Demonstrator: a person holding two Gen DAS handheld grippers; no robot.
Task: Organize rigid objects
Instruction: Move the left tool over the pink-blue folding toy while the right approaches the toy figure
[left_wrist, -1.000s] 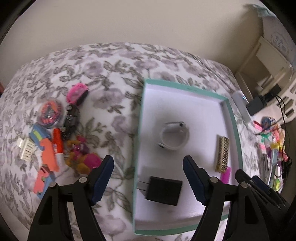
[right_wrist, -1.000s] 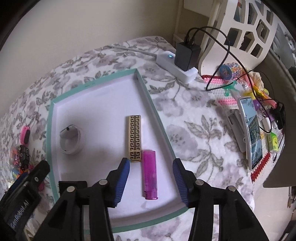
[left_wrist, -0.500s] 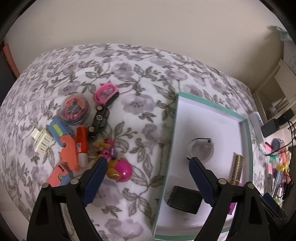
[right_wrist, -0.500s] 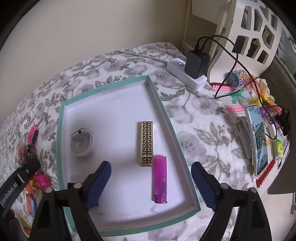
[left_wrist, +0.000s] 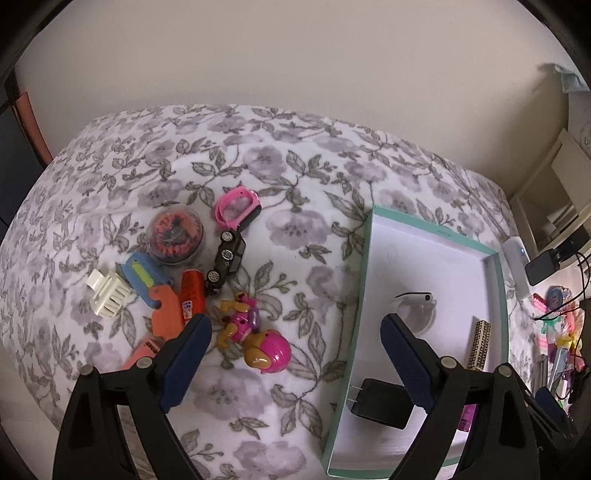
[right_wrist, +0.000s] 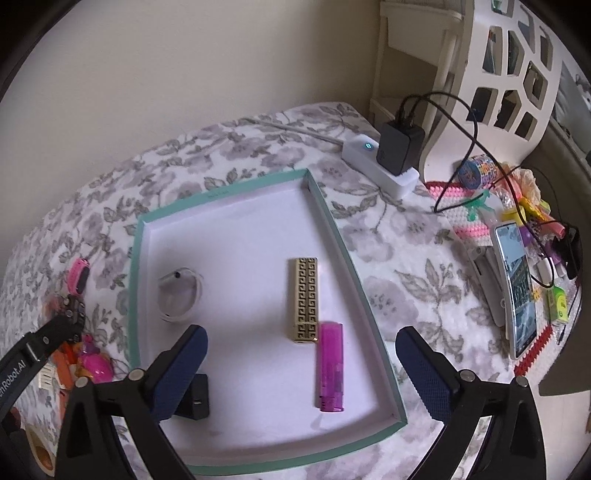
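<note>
my right gripper (right_wrist: 299, 363) jaws just spreading wide, empty above purple lighter (right_wrist: 330, 367) in teal tray (right_wrist: 369, 295), my left gripper (left_wrist: 295, 356) apart, empty over pink toy dog (left_wrist: 255, 339)

2 downward wrist views — shared tray (left_wrist: 496, 280)

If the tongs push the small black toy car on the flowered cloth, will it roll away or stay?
The toy car seems to lie tilted with its wheels showing, so it would probably slide, not roll. The orange tube touches it and may shift too. Its small hard body probably stays stiff.
</note>
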